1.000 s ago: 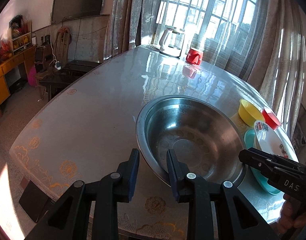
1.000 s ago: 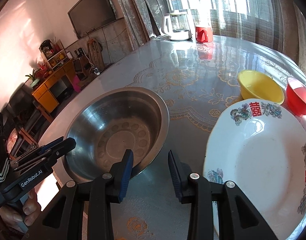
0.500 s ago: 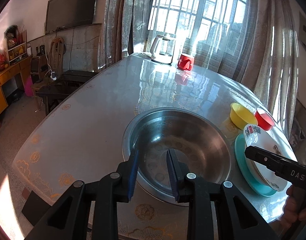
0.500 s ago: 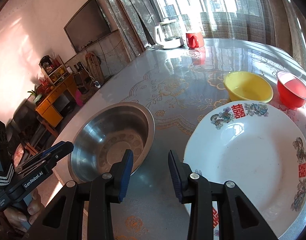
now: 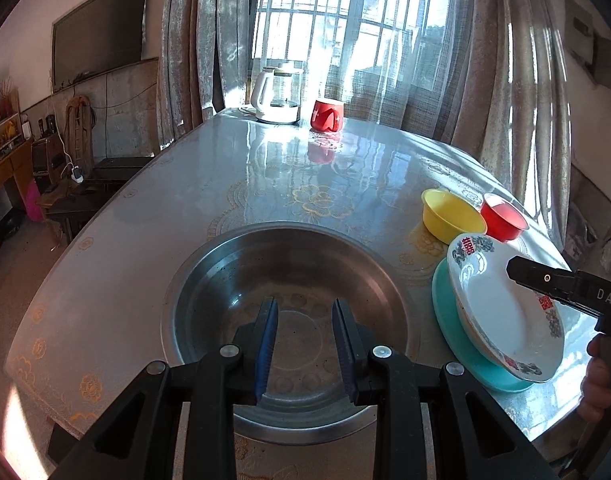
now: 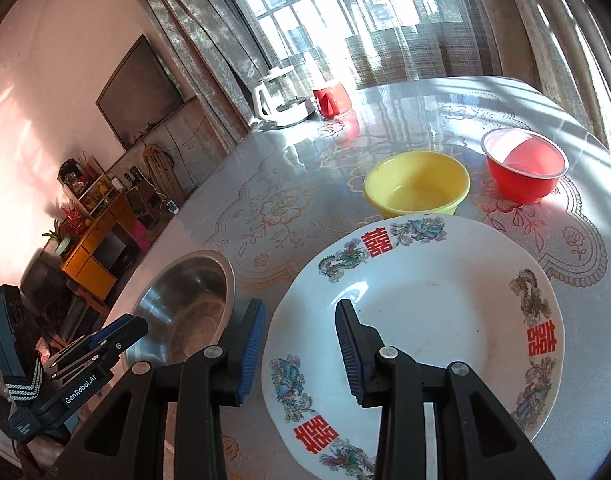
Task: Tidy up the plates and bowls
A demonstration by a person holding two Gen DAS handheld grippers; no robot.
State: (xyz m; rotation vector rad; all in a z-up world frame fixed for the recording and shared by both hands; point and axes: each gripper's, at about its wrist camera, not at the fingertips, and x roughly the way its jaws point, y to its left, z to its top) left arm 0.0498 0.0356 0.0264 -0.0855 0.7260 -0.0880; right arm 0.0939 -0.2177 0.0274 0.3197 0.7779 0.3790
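A large steel basin (image 5: 289, 320) sits on the near part of the table. My left gripper (image 5: 303, 308) hovers over its inside, open and holding nothing. To the right a white plate with red characters (image 5: 501, 312) rests on a teal plate (image 5: 453, 336). Behind them stand a yellow bowl (image 5: 449, 216) and a red bowl (image 5: 503, 222). In the right wrist view my right gripper (image 6: 299, 312) hangs open above the left rim of the white plate (image 6: 425, 320), gripping nothing. The basin (image 6: 185, 312) and the left gripper (image 6: 133, 328) lie to its left, the yellow bowl (image 6: 417, 188) and red bowl (image 6: 523, 168) beyond.
A white kettle (image 5: 275, 96) and a red mug (image 5: 325, 115) stand at the far end of the glossy table (image 5: 145, 240), by the curtained window. Low furniture and a wall screen lie off to the left. The teal plate sits close to the table's right edge.
Both grippers drew back, rose a little and rolled. The left one shifted from the basin's near rim to over its middle; the right one moved from the gap onto the white plate's rim.
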